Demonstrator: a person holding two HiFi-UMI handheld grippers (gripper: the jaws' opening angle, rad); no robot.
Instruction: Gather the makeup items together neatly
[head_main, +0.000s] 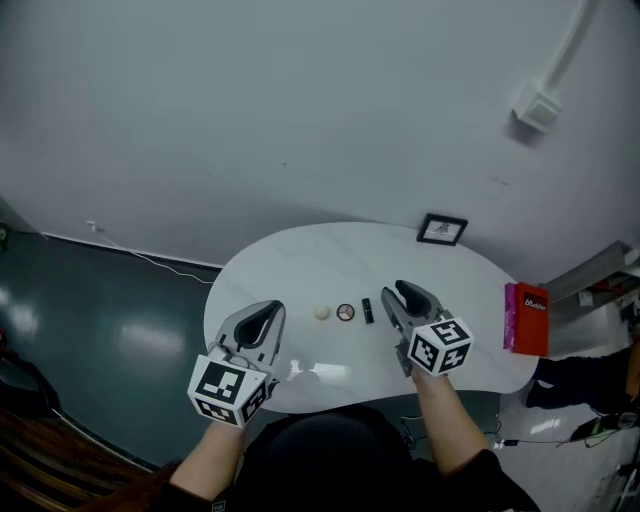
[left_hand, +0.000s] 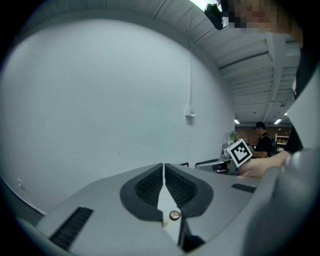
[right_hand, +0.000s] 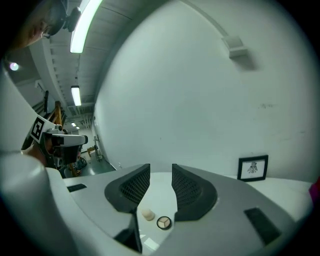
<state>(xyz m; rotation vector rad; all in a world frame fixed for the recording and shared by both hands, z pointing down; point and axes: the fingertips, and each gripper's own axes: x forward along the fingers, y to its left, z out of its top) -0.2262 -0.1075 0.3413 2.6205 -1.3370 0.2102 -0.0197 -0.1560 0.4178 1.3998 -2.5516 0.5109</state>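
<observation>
Looks pretty much done: cream round sponge (head_main: 321, 312), round beige compact (head_main: 345, 312) and black lipstick tube (head_main: 367, 310) sit lined up, left gripper (left_hand: 163, 172) pressed together on nothing, right gripper (right_hand: 161, 180) spread and empty, so probably just back off.

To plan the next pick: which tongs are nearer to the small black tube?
Right. The right tongs hang just right of the black tube; the left tongs are left of it, past the round compact and cream puff.
</observation>
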